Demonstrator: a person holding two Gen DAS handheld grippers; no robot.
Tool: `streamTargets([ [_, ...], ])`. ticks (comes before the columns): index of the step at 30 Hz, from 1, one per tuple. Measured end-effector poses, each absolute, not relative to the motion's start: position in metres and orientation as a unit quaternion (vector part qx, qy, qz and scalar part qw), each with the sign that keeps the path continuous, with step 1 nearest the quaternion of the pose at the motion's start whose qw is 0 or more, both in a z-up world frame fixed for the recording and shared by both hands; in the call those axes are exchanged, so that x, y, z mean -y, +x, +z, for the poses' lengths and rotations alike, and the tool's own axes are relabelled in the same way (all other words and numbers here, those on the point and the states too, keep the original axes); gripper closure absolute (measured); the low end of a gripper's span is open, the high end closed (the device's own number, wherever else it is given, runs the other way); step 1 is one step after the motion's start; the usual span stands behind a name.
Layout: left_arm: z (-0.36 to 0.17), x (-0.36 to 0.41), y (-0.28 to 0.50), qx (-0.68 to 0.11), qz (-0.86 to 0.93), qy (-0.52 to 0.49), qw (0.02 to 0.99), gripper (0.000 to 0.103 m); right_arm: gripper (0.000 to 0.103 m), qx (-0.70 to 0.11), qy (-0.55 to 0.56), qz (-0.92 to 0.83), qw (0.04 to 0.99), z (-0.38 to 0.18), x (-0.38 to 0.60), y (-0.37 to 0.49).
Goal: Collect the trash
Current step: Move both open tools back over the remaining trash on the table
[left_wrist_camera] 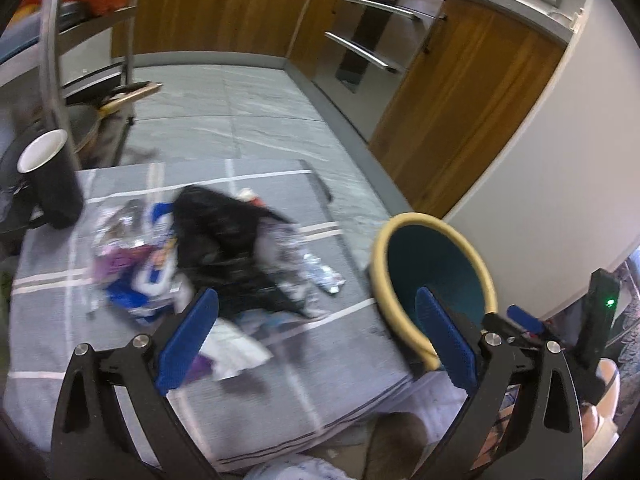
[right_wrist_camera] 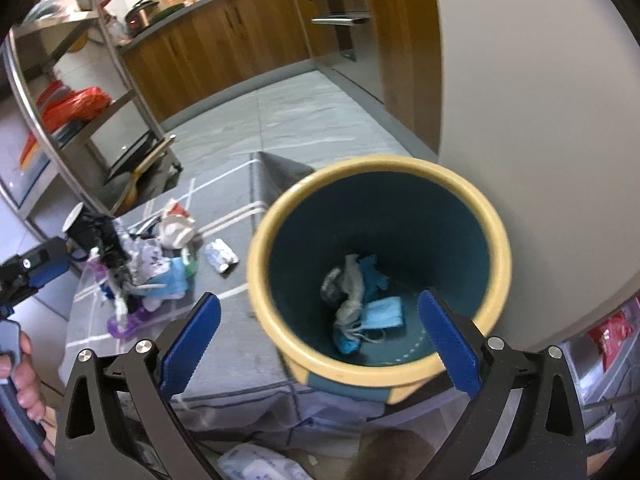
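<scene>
Both grippers empty, fingers spread wide, beside the yellow-rimmed teal plastic bin (right_wrist_camera: 380,264).
The crumpled wrapper-and-mask litter pile (left_wrist_camera: 200,256) on the grey checked cloth-covered worktop (left_wrist_camera: 80,360) looks light and limp; pinch a bunched fold.

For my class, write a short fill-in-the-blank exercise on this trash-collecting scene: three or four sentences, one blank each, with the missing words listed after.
1. The bin has a yellow rim and a ____ inside.
2. A light blue face ____ lies at the bottom of the bin.
3. Both the left gripper and the right gripper have their jaws ____, with nothing held.
4. The trash pile lies on a grey ____ with white lines.

Missing words: teal; mask; open; cloth
</scene>
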State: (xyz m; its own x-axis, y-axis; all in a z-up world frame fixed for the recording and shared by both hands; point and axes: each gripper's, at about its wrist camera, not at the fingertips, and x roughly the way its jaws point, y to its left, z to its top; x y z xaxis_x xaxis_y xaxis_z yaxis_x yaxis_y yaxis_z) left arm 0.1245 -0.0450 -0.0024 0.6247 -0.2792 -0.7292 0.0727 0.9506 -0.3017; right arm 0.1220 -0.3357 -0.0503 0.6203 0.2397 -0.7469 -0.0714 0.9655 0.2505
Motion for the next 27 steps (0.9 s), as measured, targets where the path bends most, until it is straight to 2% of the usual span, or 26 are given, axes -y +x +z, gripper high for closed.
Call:
streamTargets([
  [8, -0.012, -0.008, 0.13, -0.438, -0.052, -0.12, 0.889, 0.006, 0.005, -0.425, 0.101, 0.124, 0.891, -0.044, 0.309, 0.123],
  [17, -0.013, -0.03, 0.137, -0.48, -0.047, -0.091, 0.871, 0.006, 0.005, -0.405, 0.093, 0.221, 0.882, -0.017, 0.258, 0.143],
  [27, -0.041, -0.065, 0.123, -0.495, -0.034, -0.147, 0.856, 0.006, 0.005, -0.403, 0.019, 0.311, 0.861, -0.006, 0.17, 0.183],
])
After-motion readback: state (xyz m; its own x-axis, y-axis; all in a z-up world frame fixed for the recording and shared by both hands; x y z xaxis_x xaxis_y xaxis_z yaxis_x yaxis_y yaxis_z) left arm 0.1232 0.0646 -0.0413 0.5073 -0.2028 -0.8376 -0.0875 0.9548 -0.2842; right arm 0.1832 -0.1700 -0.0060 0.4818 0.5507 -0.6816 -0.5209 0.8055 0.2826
